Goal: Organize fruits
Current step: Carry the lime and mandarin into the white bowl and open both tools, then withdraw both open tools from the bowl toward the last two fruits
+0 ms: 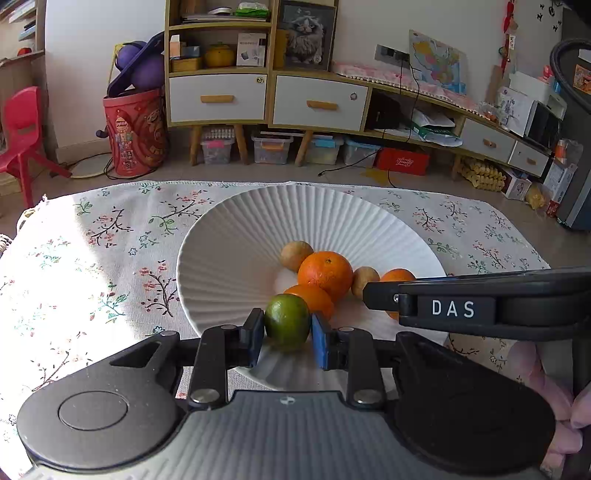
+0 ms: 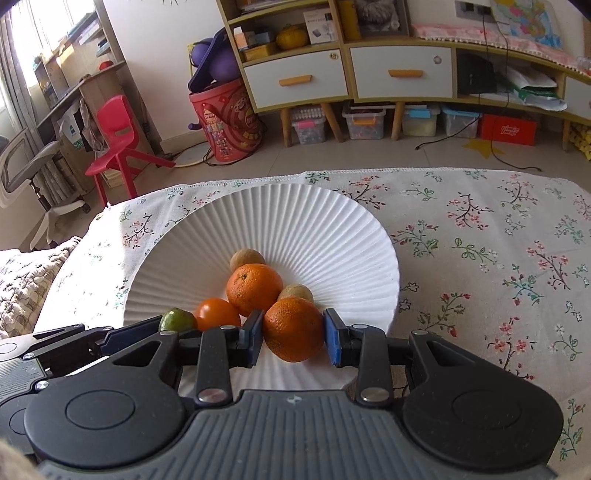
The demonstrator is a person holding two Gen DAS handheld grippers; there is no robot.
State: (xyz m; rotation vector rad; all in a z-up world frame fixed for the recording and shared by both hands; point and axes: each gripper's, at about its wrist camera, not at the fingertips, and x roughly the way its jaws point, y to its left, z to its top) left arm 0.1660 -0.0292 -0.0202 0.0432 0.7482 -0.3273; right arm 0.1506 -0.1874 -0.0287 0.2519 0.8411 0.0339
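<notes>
Fruits pile at the plate's [image 2: 295,206] six o'clock edge, the left gripper [image 1: 288,330] clamping the green lime [image 1: 287,320] and the right gripper [image 2: 293,332] an orange [image 2: 293,329], so both should probably lower gently before releasing, lest neighbours roll.

A long shelf unit [image 2: 347,70] with white drawers and orange handles is set against the pale wall [image 1: 77,74]. Clear storage boxes [image 2: 364,122] are tucked under it on the tiled floor [image 2: 332,157]. Left of the unit a red patterned bin [image 2: 225,122] is seen, and further left a red plastic chair [image 2: 116,142]. Daylight is admitted by a window [image 2: 26,33] at the far left.
</notes>
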